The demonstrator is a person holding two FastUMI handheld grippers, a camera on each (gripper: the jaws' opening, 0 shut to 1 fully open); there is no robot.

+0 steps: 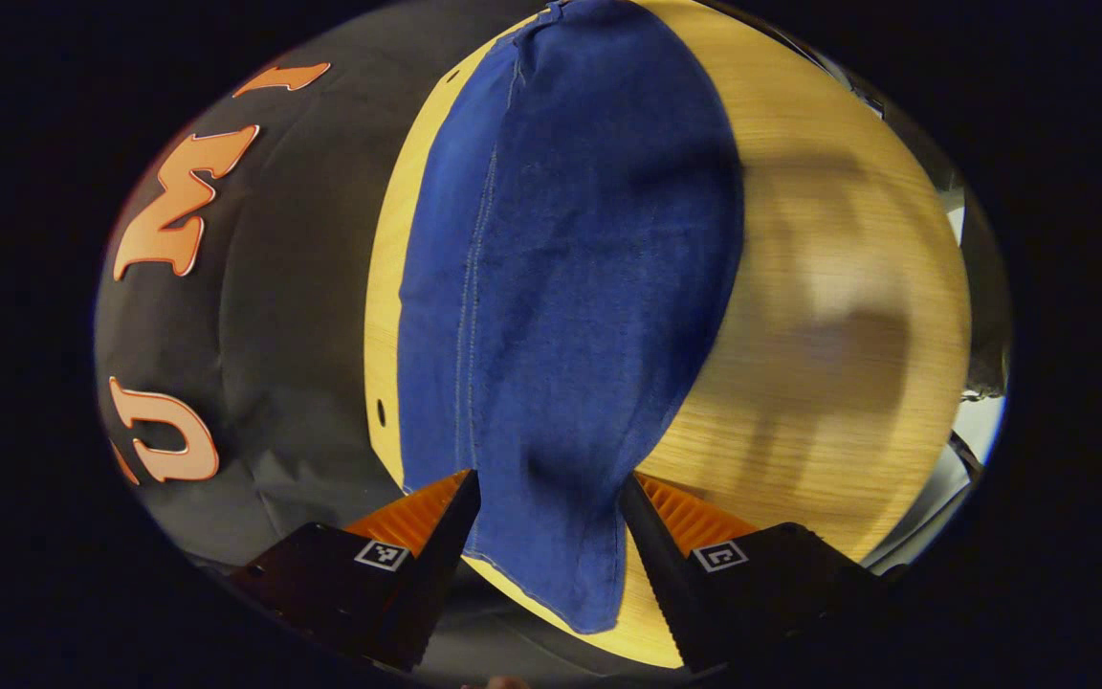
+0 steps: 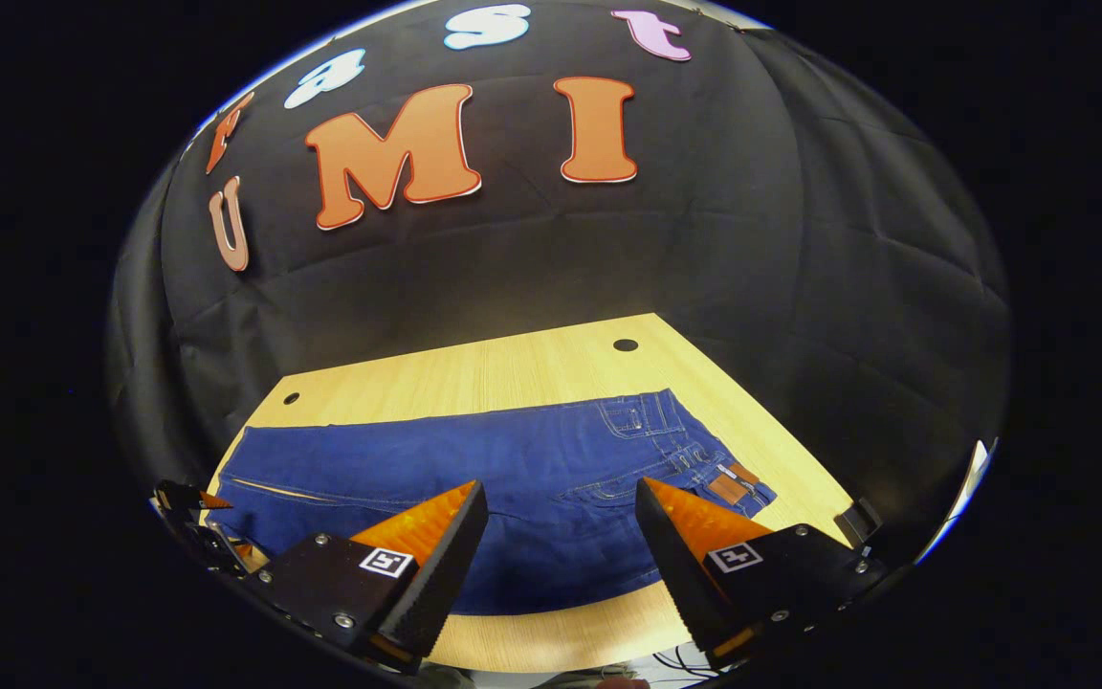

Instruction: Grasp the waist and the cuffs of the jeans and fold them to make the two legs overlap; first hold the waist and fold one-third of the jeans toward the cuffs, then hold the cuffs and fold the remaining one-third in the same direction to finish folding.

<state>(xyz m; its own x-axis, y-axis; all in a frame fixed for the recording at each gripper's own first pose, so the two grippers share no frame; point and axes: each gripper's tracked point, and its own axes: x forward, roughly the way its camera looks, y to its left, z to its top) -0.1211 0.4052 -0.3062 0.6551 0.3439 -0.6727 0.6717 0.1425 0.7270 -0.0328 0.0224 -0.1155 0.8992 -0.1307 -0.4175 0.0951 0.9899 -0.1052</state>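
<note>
Blue denim lay flat on the wooden table (image 2: 551,368): one pair of jeans (image 2: 474,469), already doubled so the two legs overlapped, with the cuffs (image 1: 551,574) at one end and the waist (image 2: 704,459) at the other. That put you, by my reading, at the start of the thirds: the leg-over-leg fold was done and the waist fold had not begun.

In the left gripper view, your left gripper (image 1: 549,536) sat right at the cuff end, fingers spread wide with the hem lying between them. Neither finger pressed on the cloth, so it held nothing. In the right gripper view, your right gripper (image 2: 561,545) hovered over the near edge of the jeans around mid-thigh, also wide open and empty, with the waist off to its right, where the leather patch (image 2: 735,483) showed near the table's edge. The left gripper also appeared at the lower left of that view, by the cuffs.

The next move called for both grippers to go to the waist, pinch it at two spots, lift, and carry it a third of the way toward the cuffs. Your left gripper was at the wrong end for that.

Counted: one pair of jeans, two grippers, one table, two small holes (image 2: 625,344) in its top.
</note>
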